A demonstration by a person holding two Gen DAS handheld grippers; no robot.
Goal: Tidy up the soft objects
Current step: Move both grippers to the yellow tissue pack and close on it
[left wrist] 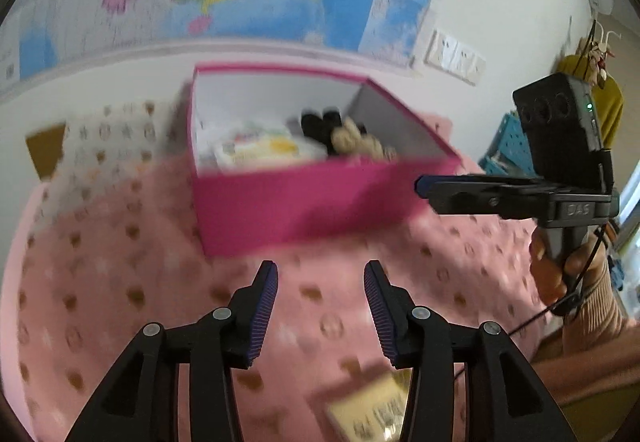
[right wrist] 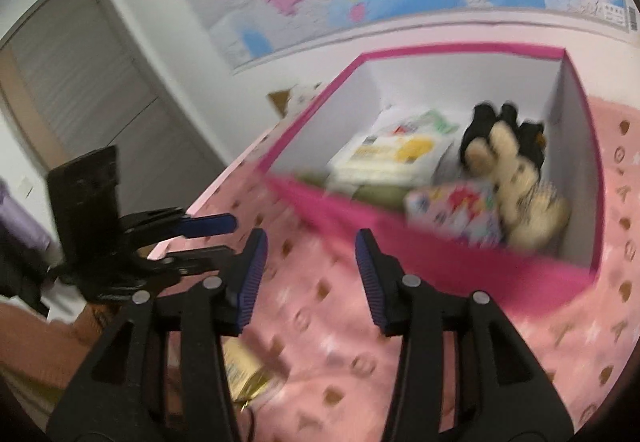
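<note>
Both the left gripper point(left wrist: 320, 274) and right gripper point(right wrist: 308, 242) hover part-open and empty over the pink blanket point(left wrist: 120, 302), short of the box point(left wrist: 312, 202) holding a plush toy point(right wrist: 516, 178).

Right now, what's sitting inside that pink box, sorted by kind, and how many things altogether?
Inside the pink box, as far as the blurred views show:
Plush toy, black and cream: 1
White and yellow soft pack: 1
Colourful patterned pack: 1
Olive-green item, partly hidden: 1
Total: 4

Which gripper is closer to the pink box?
The right gripper: its tips sit just beside the pink box. The left gripper hangs farther back over the pink blanket, empty.
</note>
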